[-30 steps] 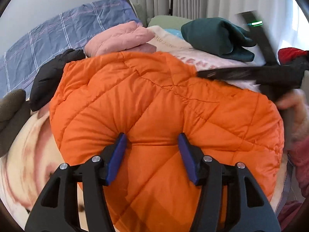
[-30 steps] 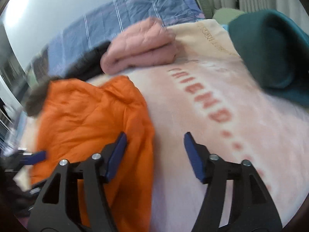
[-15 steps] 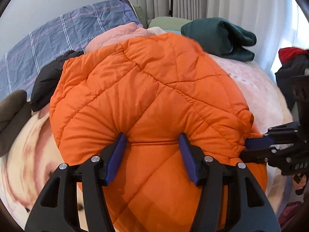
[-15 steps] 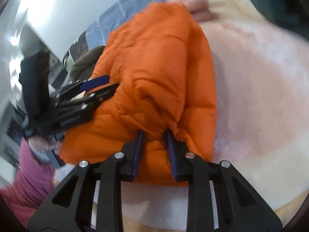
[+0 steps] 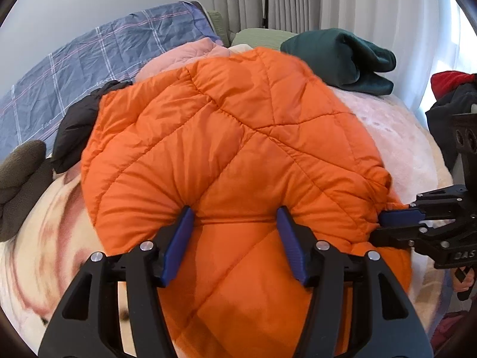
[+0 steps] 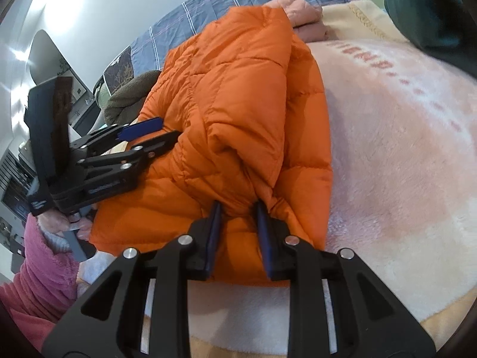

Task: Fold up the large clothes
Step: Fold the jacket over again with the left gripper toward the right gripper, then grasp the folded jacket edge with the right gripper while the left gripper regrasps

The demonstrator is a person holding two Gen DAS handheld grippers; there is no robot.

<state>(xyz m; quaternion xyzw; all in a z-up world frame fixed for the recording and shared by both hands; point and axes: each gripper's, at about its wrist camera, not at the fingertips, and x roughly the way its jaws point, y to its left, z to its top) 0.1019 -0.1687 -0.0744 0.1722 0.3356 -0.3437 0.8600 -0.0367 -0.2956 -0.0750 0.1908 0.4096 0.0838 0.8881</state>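
Note:
An orange quilted puffer jacket [image 5: 238, 137] lies heaped on the bed blanket. In the left wrist view my left gripper [image 5: 234, 214] is shut on a thick fold at its near edge, the padding bulging between the blue pads. At the right of that view my right gripper [image 5: 384, 217] bites the jacket's right edge. In the right wrist view the right gripper [image 6: 237, 208] is shut on a narrow bunched fold of the jacket [image 6: 238, 95]. The left gripper [image 6: 170, 129] shows at the jacket's left side, held by a hand in a pink sleeve [image 6: 44, 262].
A pink and cream fleece blanket [image 6: 402, 134] with lettering covers the bed. A folded dark green garment [image 5: 340, 56], a pink garment [image 5: 179, 56], a black garment [image 5: 74, 128] and a brown fleece [image 5: 21, 179] ring the jacket. Blue checked bedding [image 5: 74, 71] lies behind.
The right gripper swung from over the bare blanket to the jacket's right edge and shut on a fold. The jacket's right side is now drawn in. The left gripper stayed put.

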